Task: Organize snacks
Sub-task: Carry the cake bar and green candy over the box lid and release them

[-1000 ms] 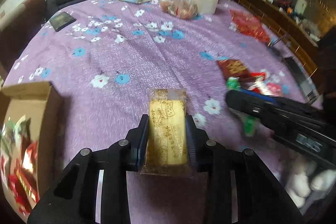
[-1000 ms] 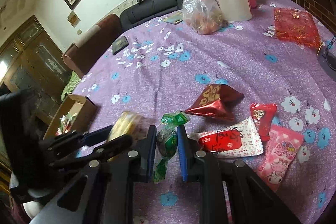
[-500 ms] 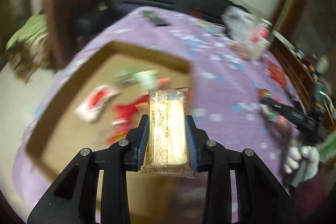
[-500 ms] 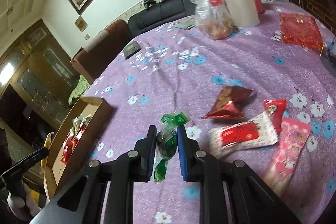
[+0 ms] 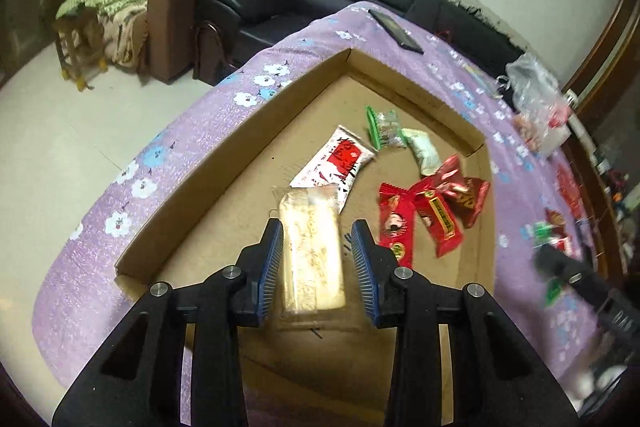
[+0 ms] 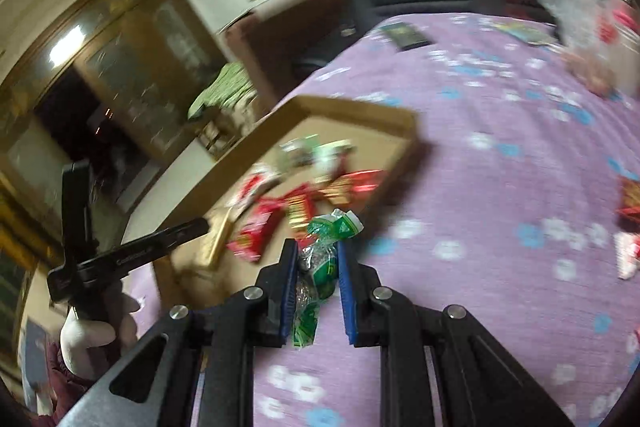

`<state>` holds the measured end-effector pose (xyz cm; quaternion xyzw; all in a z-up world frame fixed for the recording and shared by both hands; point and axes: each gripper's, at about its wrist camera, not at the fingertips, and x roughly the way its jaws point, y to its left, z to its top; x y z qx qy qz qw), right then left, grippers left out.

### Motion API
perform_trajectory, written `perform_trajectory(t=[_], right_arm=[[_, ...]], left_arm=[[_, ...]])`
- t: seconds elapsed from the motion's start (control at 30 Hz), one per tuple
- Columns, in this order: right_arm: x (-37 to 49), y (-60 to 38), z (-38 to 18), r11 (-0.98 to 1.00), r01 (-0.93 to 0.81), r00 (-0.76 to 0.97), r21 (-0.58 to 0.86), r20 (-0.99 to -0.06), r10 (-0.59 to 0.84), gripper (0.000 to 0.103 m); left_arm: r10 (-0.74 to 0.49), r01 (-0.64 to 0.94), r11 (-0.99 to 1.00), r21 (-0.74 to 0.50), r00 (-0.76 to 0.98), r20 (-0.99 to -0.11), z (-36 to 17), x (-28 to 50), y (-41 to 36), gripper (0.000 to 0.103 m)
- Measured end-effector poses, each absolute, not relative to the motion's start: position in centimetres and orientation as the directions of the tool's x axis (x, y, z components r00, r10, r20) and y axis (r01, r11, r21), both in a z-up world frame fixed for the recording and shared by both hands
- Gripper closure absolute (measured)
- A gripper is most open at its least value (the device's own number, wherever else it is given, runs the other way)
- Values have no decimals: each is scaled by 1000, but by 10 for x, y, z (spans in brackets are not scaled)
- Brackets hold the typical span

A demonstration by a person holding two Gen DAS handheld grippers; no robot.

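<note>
Yellow wrapped cake bar (image 5: 312,259), clamped a second ago, now drops from opened left gripper (image 5: 318,259) into brown cardboard box (image 5: 224,163); right gripper (image 6: 317,281) pinches green candy (image 6: 320,259).

Matt brown corrugated cardboard box (image 5: 224,163), plain and unprinted. Glossy red foil snack packets (image 5: 424,219) inside (creased, catching light). Clear shiny plastic wrapper round pale yellow cake bar (image 5: 312,255). Soft purple floral cloth table cover (image 6: 500,155). Ribbed blue rubbery pads (image 5: 274,267) on matt black plastic left gripper (image 5: 318,267).

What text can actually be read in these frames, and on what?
None is legible.
Red snack packets in the cardboard box: printed characters, too small.
Red-and-white packet: print unreadable.
Yellow cake bar: faint marks, unreadable.
Green candy: blurred.
Left gripper lettering: blurred.
</note>
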<state>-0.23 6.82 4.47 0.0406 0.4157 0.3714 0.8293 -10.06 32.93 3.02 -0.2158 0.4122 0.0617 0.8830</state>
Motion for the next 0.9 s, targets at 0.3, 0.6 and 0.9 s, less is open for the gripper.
perform_trajectory(t=[0.3, 0.6, 0.9], right_arm=[[-23, 159, 25, 664, -669, 281, 334, -713, 642, 80], [-21, 153, 21, 697, -640, 319, 325, -713, 625, 70], [-22, 67, 40, 761, -569, 430, 312, -675, 599, 70]], left_arm=[[-106, -258, 869, -423, 737, -668, 58, -143, 341, 69], [-172, -228, 846, -482, 739, -652, 65, -159, 326, 69], [-245, -115, 876, -469, 730, -638, 81, -154, 283, 69]])
